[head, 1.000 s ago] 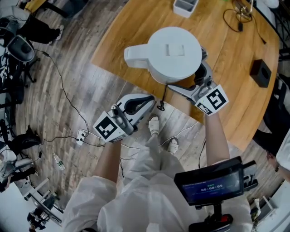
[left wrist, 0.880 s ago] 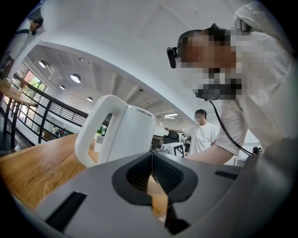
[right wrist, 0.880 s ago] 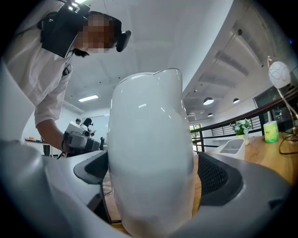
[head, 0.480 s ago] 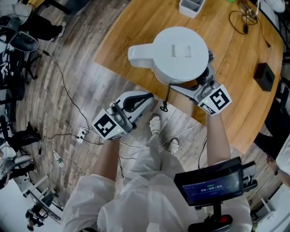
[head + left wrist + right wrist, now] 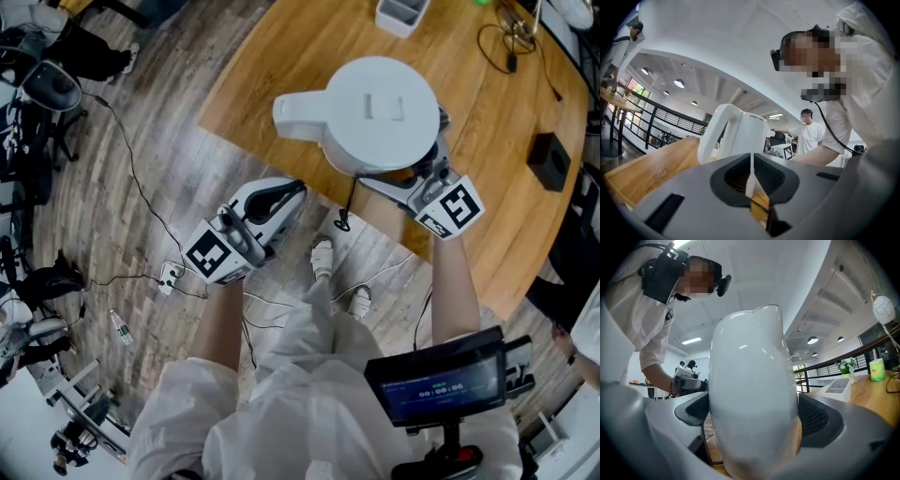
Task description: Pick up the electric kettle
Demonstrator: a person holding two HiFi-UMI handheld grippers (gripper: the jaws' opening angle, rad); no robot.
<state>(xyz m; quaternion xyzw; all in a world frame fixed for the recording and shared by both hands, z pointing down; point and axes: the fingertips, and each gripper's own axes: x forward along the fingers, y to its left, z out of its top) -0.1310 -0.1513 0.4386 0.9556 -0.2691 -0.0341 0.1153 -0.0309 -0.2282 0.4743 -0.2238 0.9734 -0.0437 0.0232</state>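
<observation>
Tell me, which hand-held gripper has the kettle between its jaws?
The right hand-held gripper: its jaws hug the white electric kettle. The left hand-held gripper is shut and empty, out past the table edge.

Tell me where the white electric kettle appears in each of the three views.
Head view: kettle at top centre, seen from above.
Left gripper view: kettle at centre, beyond the shut jaws, handle to the left.
Right gripper view: kettle fills the centre, between the jaws.
Shared landmark: the wooden table.
</observation>
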